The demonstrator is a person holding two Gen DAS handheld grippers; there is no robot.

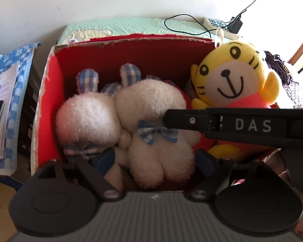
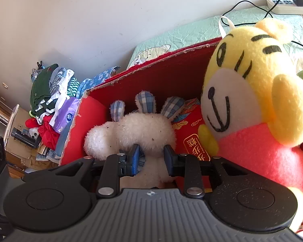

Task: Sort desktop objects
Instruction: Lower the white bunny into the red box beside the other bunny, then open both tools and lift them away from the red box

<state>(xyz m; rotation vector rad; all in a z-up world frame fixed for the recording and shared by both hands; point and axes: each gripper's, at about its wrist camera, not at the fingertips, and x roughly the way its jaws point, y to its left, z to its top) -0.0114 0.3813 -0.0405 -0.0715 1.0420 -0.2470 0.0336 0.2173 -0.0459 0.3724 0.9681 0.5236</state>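
white plush rabbit [image 2: 151, 139] pinched in right claw [image 2: 151, 157], inside red box [image 2: 167, 70].

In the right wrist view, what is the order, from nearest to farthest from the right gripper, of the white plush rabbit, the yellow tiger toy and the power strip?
1. white plush rabbit, between the right gripper's fingers.
2. yellow tiger toy, right beside it.
3. power strip, far top right.

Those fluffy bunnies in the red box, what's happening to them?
Someone is tidying soft toys into the red box with a gripper in each hand. The right gripper is pinching a white plush rabbit around its neck. The left gripper is open, with its fingers on either side of that rabbit's bottom half, not squeezing. A second white rabbit lies beside it, and the yellow tiger plush leans in the box's corner.
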